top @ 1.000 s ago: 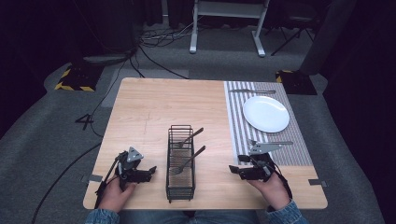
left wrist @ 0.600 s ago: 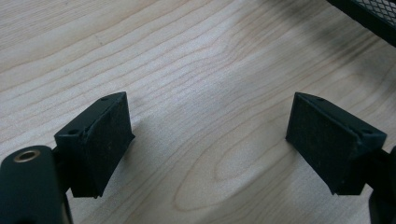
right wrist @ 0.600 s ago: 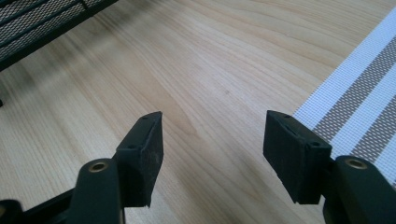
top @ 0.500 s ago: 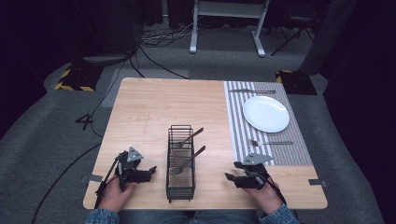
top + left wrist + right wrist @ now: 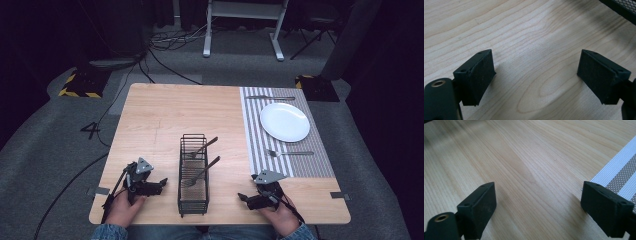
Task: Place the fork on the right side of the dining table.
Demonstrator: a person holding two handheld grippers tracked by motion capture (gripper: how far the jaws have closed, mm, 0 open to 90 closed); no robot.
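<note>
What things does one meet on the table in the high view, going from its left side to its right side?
Left gripper → black wire basket holding two utensils → right gripper → fork on the striped placemat → white plate.

We see the fork nearest our right gripper: slim, silver metal, lying flat on the striped placemat just below the white plate. Its tines point toward the table's middle, its handle toward the right edge. It lies crosswise to the mat's stripes, apart from the plate and untouched
</note>
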